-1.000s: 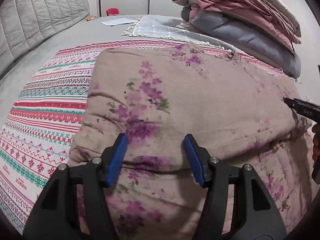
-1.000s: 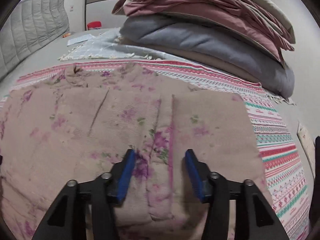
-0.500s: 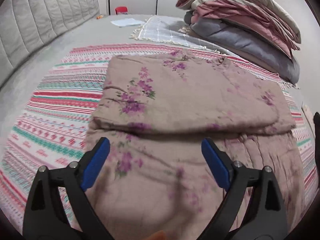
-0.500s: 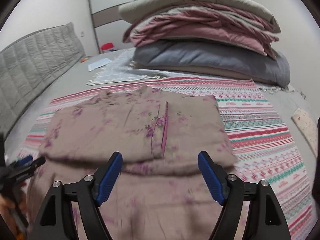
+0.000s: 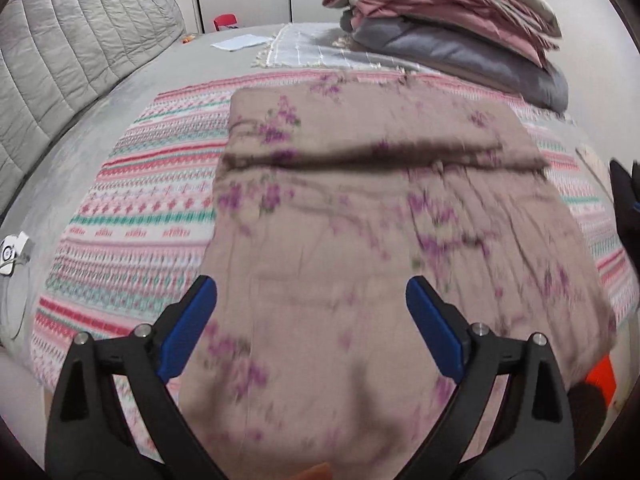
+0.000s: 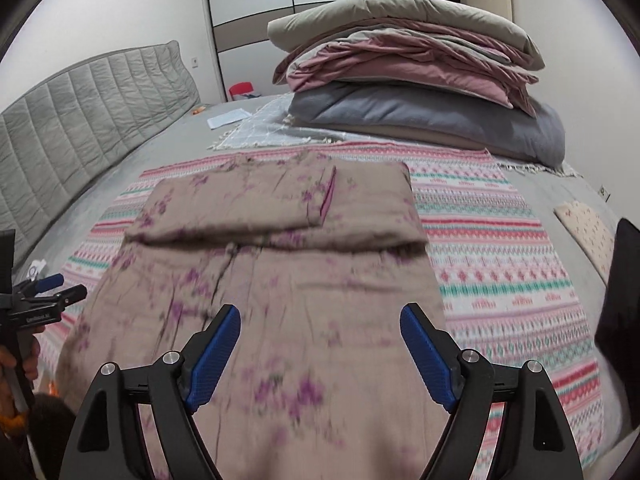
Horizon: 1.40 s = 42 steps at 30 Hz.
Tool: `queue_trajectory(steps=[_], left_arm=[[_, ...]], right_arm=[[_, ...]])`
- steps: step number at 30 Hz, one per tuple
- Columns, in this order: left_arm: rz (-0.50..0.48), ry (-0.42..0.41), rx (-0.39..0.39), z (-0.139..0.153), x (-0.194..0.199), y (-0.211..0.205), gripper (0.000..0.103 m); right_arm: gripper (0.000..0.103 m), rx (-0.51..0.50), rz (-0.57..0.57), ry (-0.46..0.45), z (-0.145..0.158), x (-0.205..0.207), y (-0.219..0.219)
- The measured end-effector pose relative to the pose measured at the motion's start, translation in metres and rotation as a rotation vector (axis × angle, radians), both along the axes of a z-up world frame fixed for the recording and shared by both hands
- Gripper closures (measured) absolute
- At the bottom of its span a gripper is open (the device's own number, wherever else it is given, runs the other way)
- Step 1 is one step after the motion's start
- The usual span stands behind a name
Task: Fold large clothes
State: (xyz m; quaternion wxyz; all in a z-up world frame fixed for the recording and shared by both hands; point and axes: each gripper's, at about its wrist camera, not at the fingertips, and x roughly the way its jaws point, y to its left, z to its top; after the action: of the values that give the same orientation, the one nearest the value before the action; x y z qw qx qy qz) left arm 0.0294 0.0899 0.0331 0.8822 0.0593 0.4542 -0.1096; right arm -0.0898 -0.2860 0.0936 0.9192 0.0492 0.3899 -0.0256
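Note:
A large beige garment with purple flowers (image 5: pixel 360 220) lies flat on a striped blanket (image 5: pixel 152 200) on the bed. Its far part is folded toward me, and the fold's edge runs across the middle (image 6: pixel 280 232). My left gripper (image 5: pixel 312 316) is open and empty above the garment's near part. My right gripper (image 6: pixel 320 340) is open and empty above the near part too. The left gripper also shows at the left edge of the right wrist view (image 6: pixel 48 292).
A stack of folded quilts (image 6: pixel 420 80) sits at the back right of the bed. A padded grey headboard (image 5: pixel 72 64) runs along the left. A checked cloth (image 5: pixel 320 48) and a paper (image 5: pixel 236 42) lie behind. A white device (image 5: pixel 12 252) lies at the left.
Both grippers opened wide, let go of the garment's folded part and drew back toward the near edge. The folded part now lies flat on the garment.

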Motion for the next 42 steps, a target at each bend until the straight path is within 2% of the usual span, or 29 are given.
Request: queue_trajectory(steps=[9,14,17,23,28,32,35,38,42], left_arm=[[0.03,0.047,0.001,-0.011,-0.051,0.04,0.008],[0.032,0.083,0.018,-0.025,-0.063,0.056,0.008],[0.025,0.136,0.023,-0.038,-0.062,0.066,0.008],[0.014,0.206,-0.032,-0.047,-0.058,0.099,0.008],[-0.04,0.279,-0.128,-0.053,-0.048,0.115,0.008],[-0.099,0.337,-0.19,-0.064,-0.042,0.122,0.008],[-0.103,0.388,-0.21,-0.08,-0.033,0.13,0.008],[-0.125,0.453,-0.276,-0.098,-0.027,0.138,0.011],[-0.201,0.467,-0.374,-0.099,-0.026,0.139,0.013]], right_arm=[[0.02,0.042,0.008,0.031,-0.022,-0.065,0.002],[0.02,0.064,-0.008,0.056,-0.039,-0.084,-0.002],[0.02,0.069,-0.028,0.094,-0.053,-0.092,-0.008],[0.02,0.077,-0.075,0.134,-0.068,-0.111,-0.028],[0.02,0.093,-0.109,0.154,-0.072,-0.119,-0.047],[0.02,0.167,-0.112,0.172,-0.077,-0.119,-0.065],[0.02,0.271,-0.113,0.198,-0.088,-0.118,-0.081],[0.02,0.358,-0.147,0.219,-0.105,-0.116,-0.096],[0.02,0.491,-0.185,0.262,-0.135,-0.116,-0.112]])
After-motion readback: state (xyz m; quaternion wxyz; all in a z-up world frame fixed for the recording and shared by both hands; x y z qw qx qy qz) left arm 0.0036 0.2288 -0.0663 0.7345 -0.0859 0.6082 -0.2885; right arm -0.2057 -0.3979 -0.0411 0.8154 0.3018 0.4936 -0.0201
